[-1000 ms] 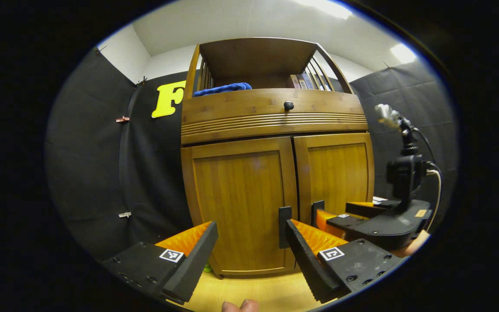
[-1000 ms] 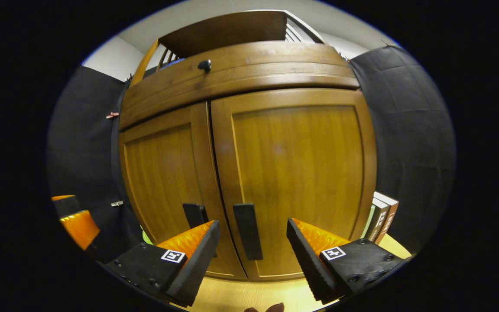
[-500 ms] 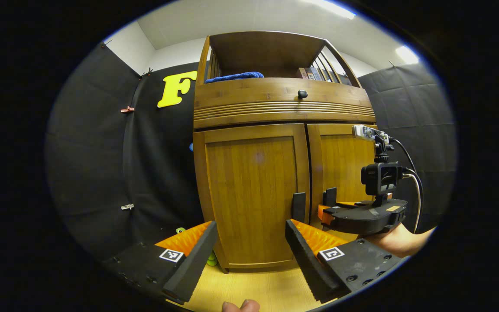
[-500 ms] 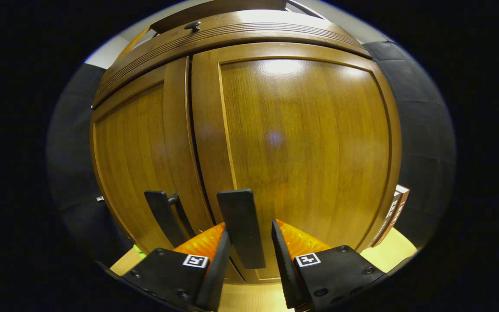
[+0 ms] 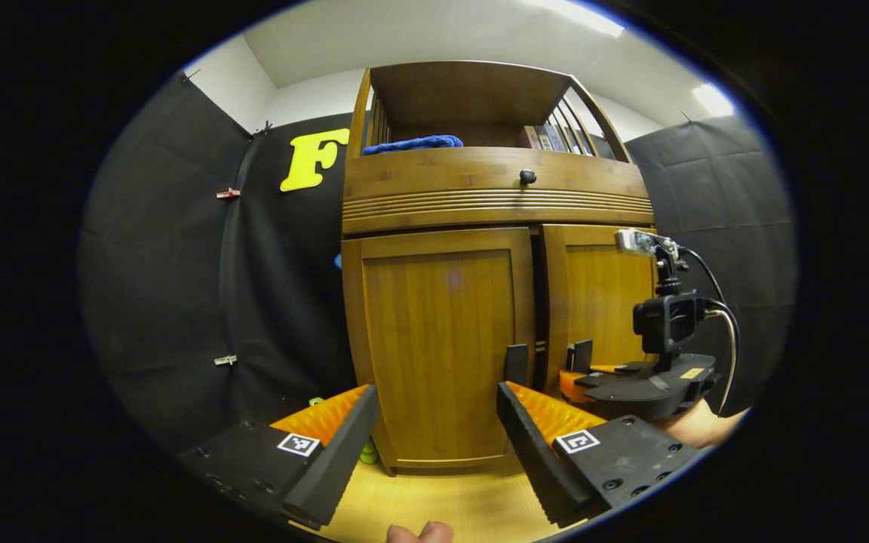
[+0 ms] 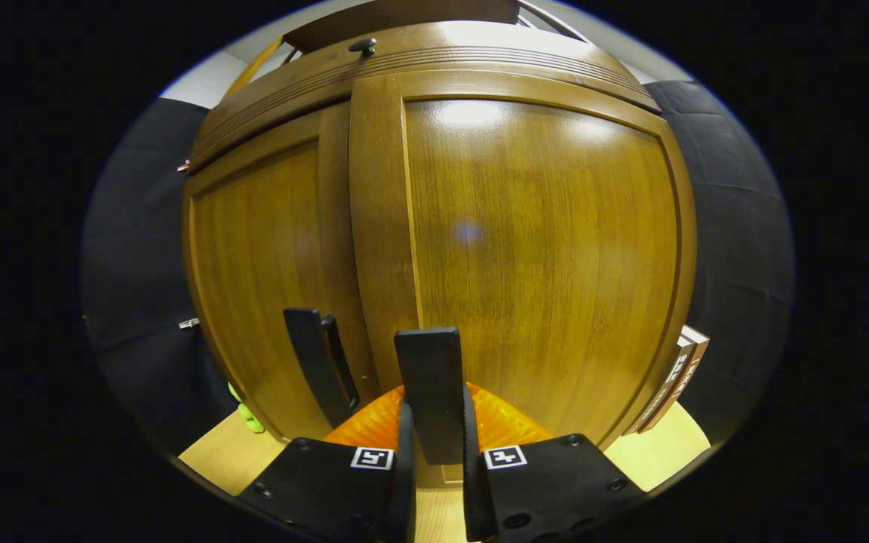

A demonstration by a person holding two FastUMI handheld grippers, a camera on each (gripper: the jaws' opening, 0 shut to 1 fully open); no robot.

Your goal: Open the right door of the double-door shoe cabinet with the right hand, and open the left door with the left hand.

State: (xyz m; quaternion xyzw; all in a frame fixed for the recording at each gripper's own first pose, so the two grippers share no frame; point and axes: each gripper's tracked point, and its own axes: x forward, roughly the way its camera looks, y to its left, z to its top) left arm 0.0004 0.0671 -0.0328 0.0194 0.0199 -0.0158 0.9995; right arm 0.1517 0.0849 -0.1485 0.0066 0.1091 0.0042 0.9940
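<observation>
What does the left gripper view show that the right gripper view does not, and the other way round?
Left gripper view: a blue cloth on the cabinet's top shelf, and the open left gripper, apart from the left handle. Right gripper view: up close, the right gripper shut on the right handle, and books beside the cabinet. Both: the left door, the right door and the knob.

L gripper (image 5: 434, 445) fingers apart, cabinet (image 5: 495, 302) ahead
</observation>
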